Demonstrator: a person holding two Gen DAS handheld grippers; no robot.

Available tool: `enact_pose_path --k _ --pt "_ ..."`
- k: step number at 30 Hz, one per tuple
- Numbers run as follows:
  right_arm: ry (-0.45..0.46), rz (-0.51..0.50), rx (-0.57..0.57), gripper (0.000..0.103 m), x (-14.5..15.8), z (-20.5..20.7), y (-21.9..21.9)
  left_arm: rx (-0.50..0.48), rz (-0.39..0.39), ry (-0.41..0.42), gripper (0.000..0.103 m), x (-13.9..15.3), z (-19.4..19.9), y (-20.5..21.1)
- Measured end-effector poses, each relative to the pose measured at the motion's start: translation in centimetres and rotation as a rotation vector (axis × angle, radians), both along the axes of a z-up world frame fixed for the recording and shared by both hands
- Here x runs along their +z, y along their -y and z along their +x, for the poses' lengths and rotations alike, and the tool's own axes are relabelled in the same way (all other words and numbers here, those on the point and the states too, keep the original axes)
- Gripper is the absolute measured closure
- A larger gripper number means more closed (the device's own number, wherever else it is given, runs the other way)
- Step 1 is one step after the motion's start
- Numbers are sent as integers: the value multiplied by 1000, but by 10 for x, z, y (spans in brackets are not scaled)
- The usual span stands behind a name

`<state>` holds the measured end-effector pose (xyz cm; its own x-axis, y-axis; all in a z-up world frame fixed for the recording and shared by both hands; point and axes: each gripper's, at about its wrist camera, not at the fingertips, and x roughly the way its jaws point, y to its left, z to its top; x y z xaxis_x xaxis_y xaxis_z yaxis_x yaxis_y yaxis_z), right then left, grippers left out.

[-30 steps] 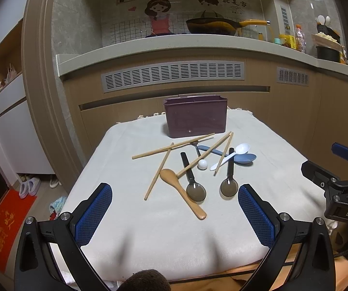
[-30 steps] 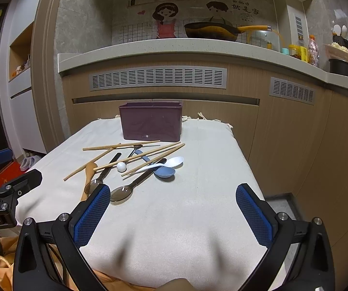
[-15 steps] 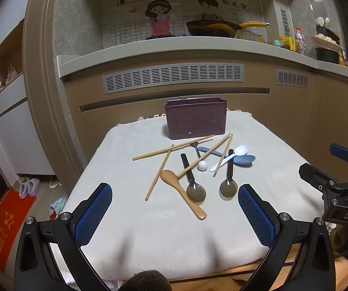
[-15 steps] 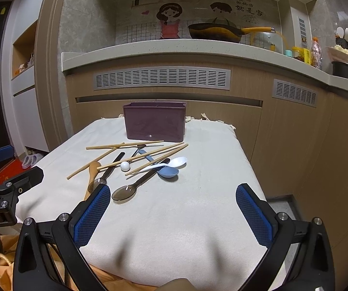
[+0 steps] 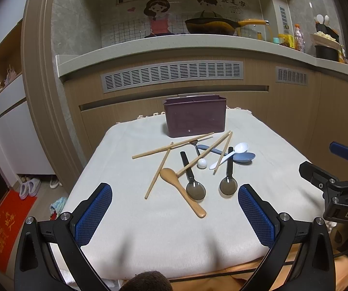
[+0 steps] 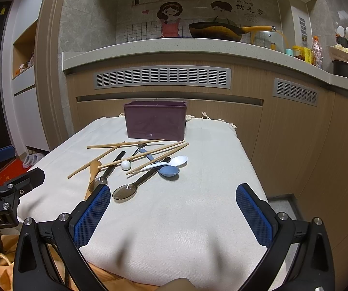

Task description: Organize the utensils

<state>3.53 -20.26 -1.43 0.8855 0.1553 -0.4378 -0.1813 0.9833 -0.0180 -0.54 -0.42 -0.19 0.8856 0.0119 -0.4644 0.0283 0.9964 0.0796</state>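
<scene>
Both grippers held over the near edge of a cloth-covered table (image 5: 125,230), nothing between the fingers: left gripper (image 5: 175,215) with blue pads spread wide, right gripper (image 6: 172,214) likewise spread wide. Utensils scattered mid-table, just in front of a purple holder (image 5: 194,116) standing upright at the far end. Wooden spoon (image 5: 182,191) lying diagonally, bowl toward the far left, handle toward the near right. Two dark translucent spoons, left one (image 5: 191,178) and right one (image 5: 228,173), both roughly lengthwise, bowls toward the grippers, black handles pointing at the holder. Blue spoon (image 5: 243,157) lying crosswise, bowl to the right, handle running left under the chopsticks. White spoon (image 5: 232,151) resting across it, bowl toward the far right, handle slanting near-left. Small white ball-ended utensil (image 5: 201,163) between the dark spoons, thin stem running toward the holder. Four wooden chopsticks (image 5: 174,146) crossing the pile: one nearly crosswise, one lengthwise on the left, two slanting toward the holder's right corner.
</scene>
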Motion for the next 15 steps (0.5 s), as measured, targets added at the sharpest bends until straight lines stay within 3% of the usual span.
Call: enact_pose_path --k 15 --pt "1 -1 1 0 0 0 0 2 2 -8 0 -1 0 -1"
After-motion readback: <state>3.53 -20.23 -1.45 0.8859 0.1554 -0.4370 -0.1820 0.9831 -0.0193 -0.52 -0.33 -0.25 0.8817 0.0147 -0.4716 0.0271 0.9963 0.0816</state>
